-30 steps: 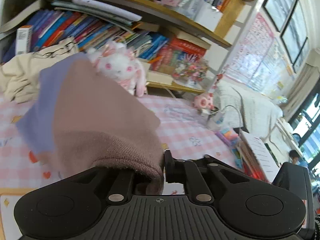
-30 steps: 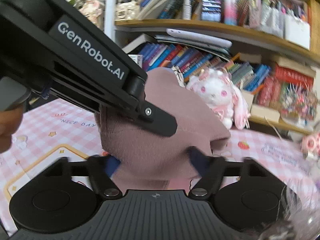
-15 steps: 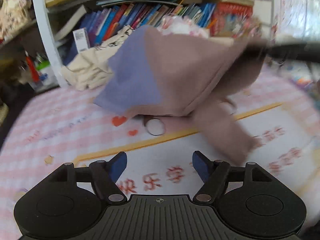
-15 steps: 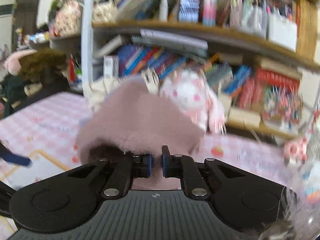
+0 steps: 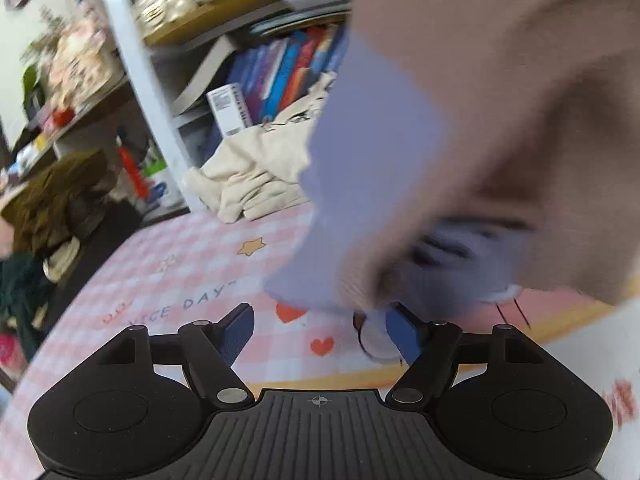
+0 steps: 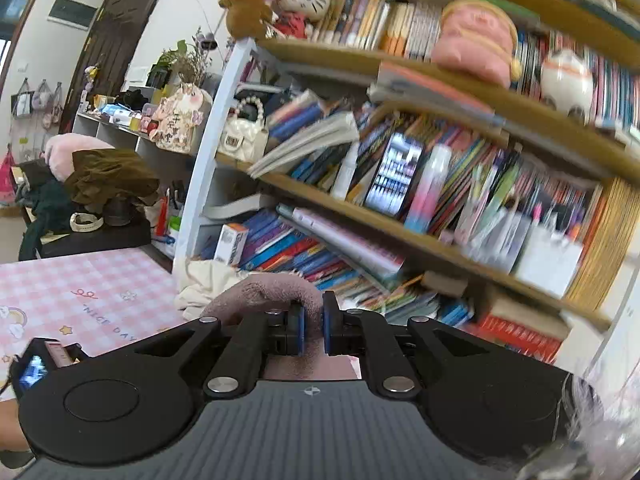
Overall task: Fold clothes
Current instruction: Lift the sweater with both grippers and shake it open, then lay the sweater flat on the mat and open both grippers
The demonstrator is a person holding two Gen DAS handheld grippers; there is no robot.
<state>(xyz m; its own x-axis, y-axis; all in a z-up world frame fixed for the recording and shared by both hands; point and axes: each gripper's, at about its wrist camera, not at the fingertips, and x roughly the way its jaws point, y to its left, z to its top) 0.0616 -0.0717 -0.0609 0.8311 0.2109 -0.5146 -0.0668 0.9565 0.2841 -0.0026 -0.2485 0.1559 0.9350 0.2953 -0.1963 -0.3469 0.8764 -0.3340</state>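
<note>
Right gripper (image 6: 312, 330) is pinched tight on a fold of the mauve sweater (image 5: 500, 100), which hangs over the upper right of the left view; left gripper (image 5: 320, 334) sits wide with nothing in it, low centre over the pink cloth (image 5: 192, 264). Risk as I see it: one pinch carries everything, so the sweater could slip out or bunch; the dangling sleeve (image 5: 332, 216) might snag the left pads.

My left gripper (image 5: 320, 326) has its jaws spread wide, nothing pressed between its fingers. My right gripper (image 6: 313, 326) is clamped, pinkish cloth (image 6: 264, 290) pinched between its pads.
</note>
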